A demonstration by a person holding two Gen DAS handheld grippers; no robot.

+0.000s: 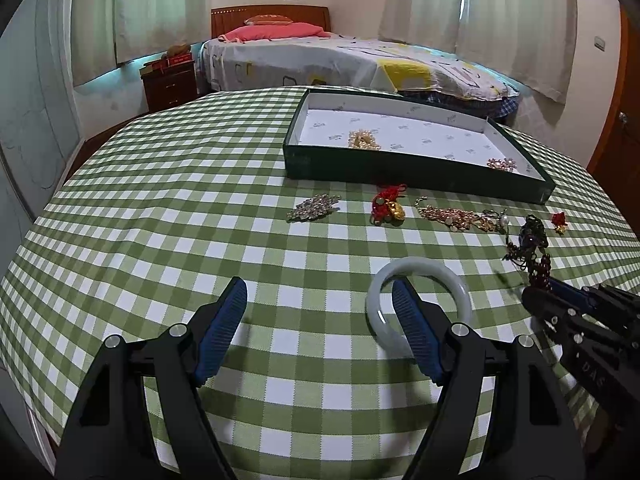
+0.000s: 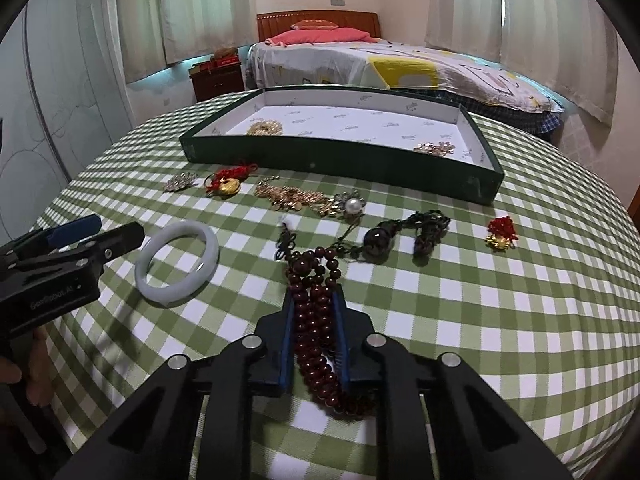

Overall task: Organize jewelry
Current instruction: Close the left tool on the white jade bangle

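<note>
My right gripper point(image 2: 314, 300) is shut on a dark red bead necklace point(image 2: 316, 280) whose cord and large dark bead point(image 2: 378, 242) trail on the cloth. It also shows in the left wrist view point(image 1: 534, 266). My left gripper point(image 1: 320, 296) is open, and its right finger sits inside a pale jade bangle point(image 1: 452, 280) lying on the table; the bangle also shows in the right wrist view point(image 2: 178, 262). A dark green tray point(image 1: 400, 166) at the back holds two gold pieces point(image 1: 362, 138).
Between tray and grippers lie a crystal brooch point(image 1: 312, 208), a red-and-gold charm point(image 1: 386, 210), a gold chain pile point(image 1: 456, 218), a pearl brooch point(image 2: 352, 204) and a small red charm point(image 2: 500, 232). A bed stands beyond the checked table.
</note>
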